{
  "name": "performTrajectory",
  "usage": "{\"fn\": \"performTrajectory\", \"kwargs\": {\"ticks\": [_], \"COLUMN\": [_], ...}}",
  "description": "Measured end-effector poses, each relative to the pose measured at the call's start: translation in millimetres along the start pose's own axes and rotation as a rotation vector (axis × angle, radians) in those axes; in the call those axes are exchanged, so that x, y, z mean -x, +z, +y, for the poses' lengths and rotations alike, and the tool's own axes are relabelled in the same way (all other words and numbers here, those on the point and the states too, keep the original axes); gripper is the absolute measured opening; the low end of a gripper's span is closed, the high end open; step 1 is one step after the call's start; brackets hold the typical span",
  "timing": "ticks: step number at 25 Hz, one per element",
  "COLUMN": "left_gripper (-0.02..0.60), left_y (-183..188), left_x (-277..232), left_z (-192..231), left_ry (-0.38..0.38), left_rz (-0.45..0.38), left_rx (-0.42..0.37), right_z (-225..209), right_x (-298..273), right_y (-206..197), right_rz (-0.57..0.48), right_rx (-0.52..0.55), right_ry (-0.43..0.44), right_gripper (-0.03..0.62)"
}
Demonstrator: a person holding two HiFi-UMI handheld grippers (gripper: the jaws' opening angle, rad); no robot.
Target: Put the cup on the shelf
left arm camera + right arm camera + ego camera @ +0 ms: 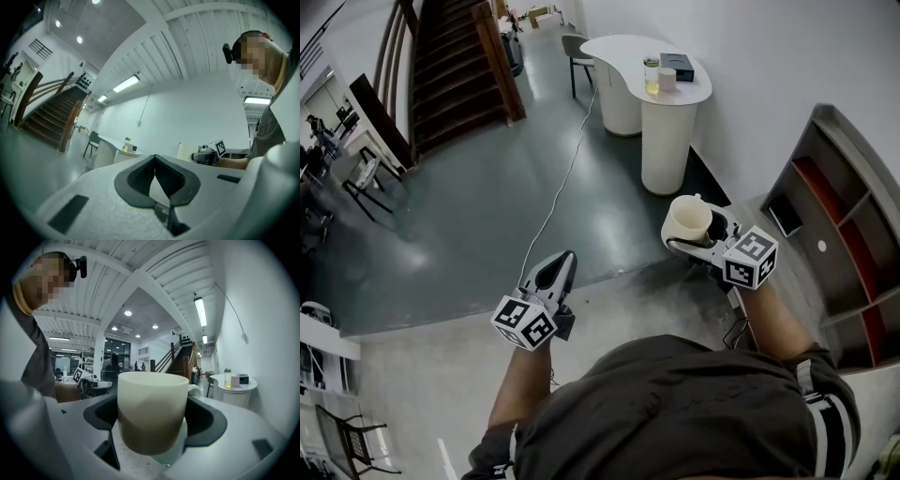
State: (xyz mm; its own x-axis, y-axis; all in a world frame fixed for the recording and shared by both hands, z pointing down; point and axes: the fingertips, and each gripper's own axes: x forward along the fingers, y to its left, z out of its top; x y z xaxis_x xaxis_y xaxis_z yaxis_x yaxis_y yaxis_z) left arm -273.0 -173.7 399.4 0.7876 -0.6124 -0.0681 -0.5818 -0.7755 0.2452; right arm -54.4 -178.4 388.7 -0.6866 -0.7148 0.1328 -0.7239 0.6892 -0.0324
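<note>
A cream cup (689, 217) sits between the jaws of my right gripper (694, 230), which is shut on it and holds it above the floor, left of the shelf (839, 239). In the right gripper view the cup (152, 411) fills the middle, upright, with the dark pads pressing both its sides and its handle at the right. My left gripper (560, 270) hangs lower left, jaws together and empty. In the left gripper view its tips (155, 159) meet, and the right gripper (209, 153) shows beyond them.
A white rounded counter (652, 80) with a bottle (652, 75) and a dark box stands at the back. A staircase (455, 61) rises at the upper left. A cable (562, 178) runs across the grey floor. Chairs stand at the far left.
</note>
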Motion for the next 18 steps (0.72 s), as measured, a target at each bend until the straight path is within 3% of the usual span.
{"fn": "performTrajectory", "kwargs": {"ticks": [12, 18], "left_gripper": [0.0, 0.0], "left_y": [-1.0, -0.5], "left_x": [-146.9, -191.4], "left_z": [32.0, 47.2], "left_ry": [0.157, 0.201], "left_rz": [-0.037, -0.043], "left_rx": [-0.002, -0.012], "right_z": [-165.6, -215.2], "right_x": [-40.9, -58.3], "right_y": [12.4, 10.8], "right_rz": [0.008, 0.016], "right_rx": [0.066, 0.078], "right_ry": [0.162, 0.188], "right_gripper": [0.417, 0.417]}}
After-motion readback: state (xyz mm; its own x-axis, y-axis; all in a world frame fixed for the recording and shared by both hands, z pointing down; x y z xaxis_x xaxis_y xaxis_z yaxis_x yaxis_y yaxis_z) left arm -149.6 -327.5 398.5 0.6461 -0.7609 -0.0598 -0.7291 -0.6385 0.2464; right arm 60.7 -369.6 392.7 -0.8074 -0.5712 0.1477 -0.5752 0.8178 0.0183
